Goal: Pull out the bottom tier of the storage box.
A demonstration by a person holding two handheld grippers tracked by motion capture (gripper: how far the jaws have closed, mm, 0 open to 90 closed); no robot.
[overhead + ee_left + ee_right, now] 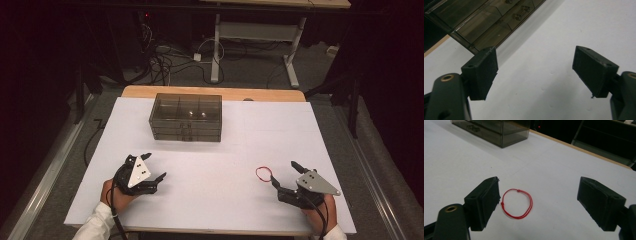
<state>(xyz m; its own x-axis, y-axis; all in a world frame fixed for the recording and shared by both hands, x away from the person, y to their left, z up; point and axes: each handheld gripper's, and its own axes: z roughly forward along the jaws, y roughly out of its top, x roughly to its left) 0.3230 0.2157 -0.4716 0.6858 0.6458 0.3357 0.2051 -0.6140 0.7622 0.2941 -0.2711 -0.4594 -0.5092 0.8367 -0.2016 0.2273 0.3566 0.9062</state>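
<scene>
At the near edge of the counter (210, 205), two hands are seen coming in from below, each with a gripper. The left gripper (153, 167) is held over the white surface at the near left, its jaws spread wide with nothing between them; in the left gripper view the jaws are pointed toward the smoky clear drawer box (491, 22). The right gripper (283, 173) is held at the near right, jaws also wide apart and empty. A red string loop (517, 203) is laid flat on the counter just beside the right gripper's left jaw, not touched by it; in the high view the loop (263, 174) is seen just ahead of that gripper. The drawer box (185, 117) is set near the far edge, left of centre, well apart from both grippers. Wide bare surface is left between the hands and around the loop, so nothing is placed in the way. Beyond the far edge, cables and a desk frame are seen on the floor
</scene>
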